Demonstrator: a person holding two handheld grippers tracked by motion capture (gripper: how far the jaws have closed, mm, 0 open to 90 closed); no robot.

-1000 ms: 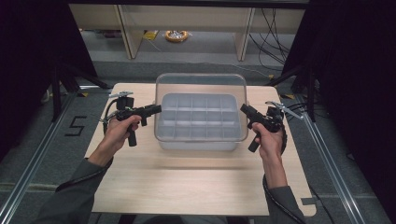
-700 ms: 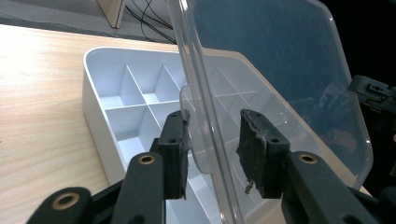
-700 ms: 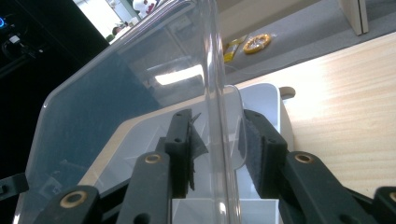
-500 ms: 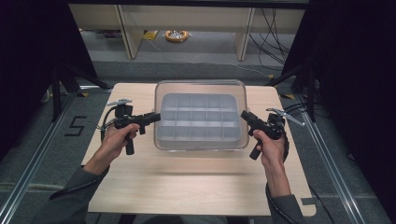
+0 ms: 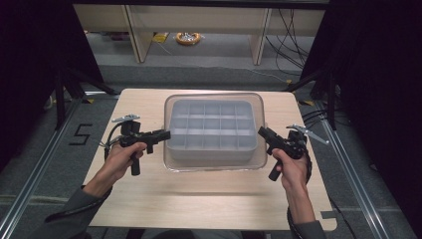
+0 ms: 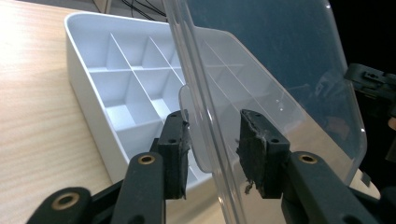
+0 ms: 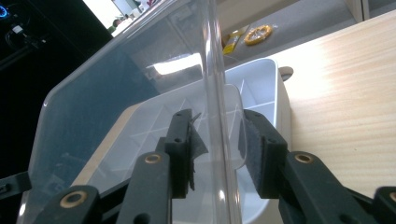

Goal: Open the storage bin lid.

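Note:
A white compartment box (image 5: 209, 149) stands in the middle of the wooden table (image 5: 209, 199). A clear plastic lid (image 5: 214, 167) hovers just over it, shifted toward the near side. My left gripper (image 5: 166, 133) is at the lid's left edge and my right gripper (image 5: 260, 132) at its right edge. In the left gripper view the lid (image 6: 280, 56) passes between my left gripper's (image 6: 212, 149) jaws, with a gap to one pad, and the box (image 6: 93, 56) lies beyond. In the right gripper view my right gripper (image 7: 217, 144) straddles the lid's rim (image 7: 116, 93) the same way, above the box (image 7: 266, 79).
The table's near half is bare wood. On the floor beyond the far edge lie a yellow ring-shaped object (image 5: 189, 37) and cables, between shelf legs. A floor marking "5" (image 5: 82, 134) sits to the left, and metal rails run along both sides.
The lid has come down and toward the person, closer over the box. Both hands and grippers moved with it toward the near side.

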